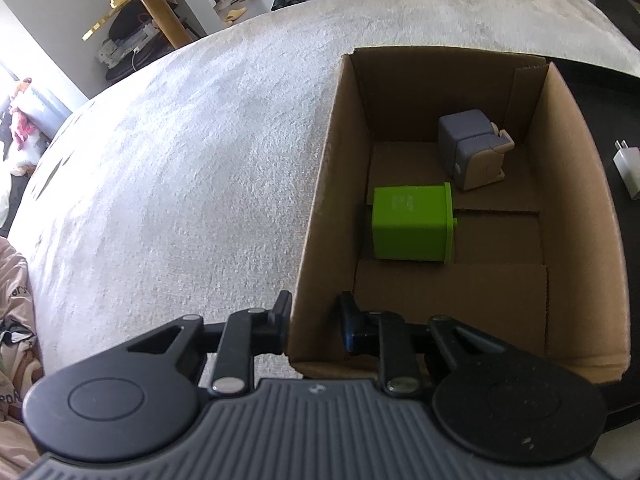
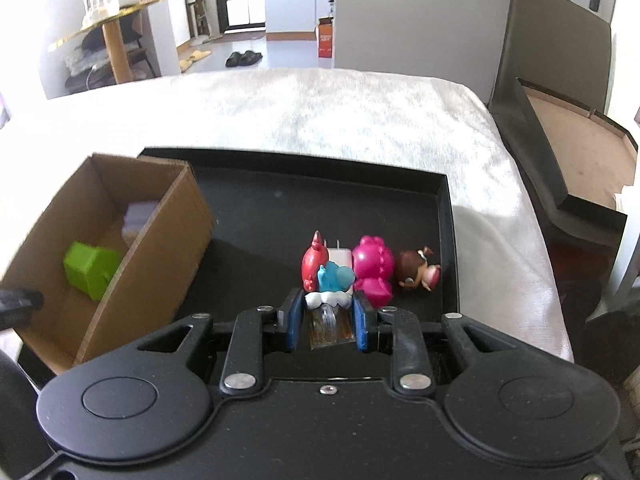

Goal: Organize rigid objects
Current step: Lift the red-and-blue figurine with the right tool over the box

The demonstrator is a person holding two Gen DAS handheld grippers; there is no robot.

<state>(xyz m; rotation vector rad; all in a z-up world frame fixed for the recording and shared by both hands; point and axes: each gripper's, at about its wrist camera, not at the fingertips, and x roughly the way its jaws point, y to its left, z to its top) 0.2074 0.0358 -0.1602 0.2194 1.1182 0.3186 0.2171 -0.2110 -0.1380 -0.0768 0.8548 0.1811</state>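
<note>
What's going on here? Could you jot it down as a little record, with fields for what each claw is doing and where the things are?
Setting: black tray on a white blanket
Left gripper: clamped on the near wall of the cardboard box
Right gripper: shut on a blue figure on a clear stand
Inside box: green cube, grey cube
On tray: red figure, white charger, pink figure, brown-haired doll lying down
</note>
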